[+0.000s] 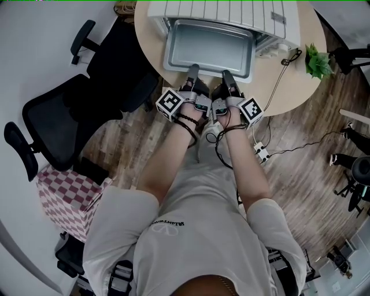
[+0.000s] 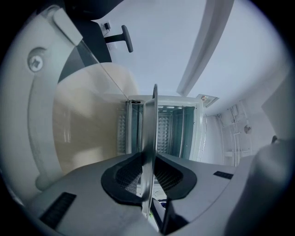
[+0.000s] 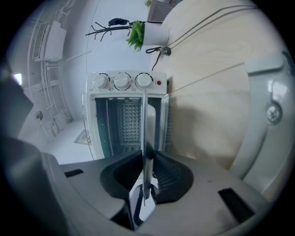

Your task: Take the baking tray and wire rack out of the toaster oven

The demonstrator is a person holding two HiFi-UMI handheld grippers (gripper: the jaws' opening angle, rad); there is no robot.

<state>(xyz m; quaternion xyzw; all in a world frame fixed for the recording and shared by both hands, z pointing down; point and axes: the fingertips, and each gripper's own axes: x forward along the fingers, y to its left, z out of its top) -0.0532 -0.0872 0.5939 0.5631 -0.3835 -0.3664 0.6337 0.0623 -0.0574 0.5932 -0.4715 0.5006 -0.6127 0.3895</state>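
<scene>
I hold the baking tray [image 1: 208, 46] by its near rim with both grippers, side by side. My left gripper [image 1: 192, 69] bites the rim left of centre and my right gripper [image 1: 228, 75] takes it just to the right.

In the left gripper view the tray's rim [image 2: 150, 138] runs edge-on between the dark pads [image 2: 126, 177], which are narrowed onto the thin metal. The right gripper view shows the same: the rim [image 3: 146, 133] is pinched between that gripper's pads [image 3: 170, 177].

The tray sticks out of the white toaster oven [image 1: 231, 14] over the round wooden table [image 1: 283, 81], with its far end at the oven's mouth. Past the rim I see into the open oven cavity [image 2: 175, 129]. From the right side its three knobs [image 3: 122, 81] show above the opening.

A small green plant [image 1: 318, 60] sits on the table to the right. A black office chair [image 1: 75, 115] stands on the floor to my left.
</scene>
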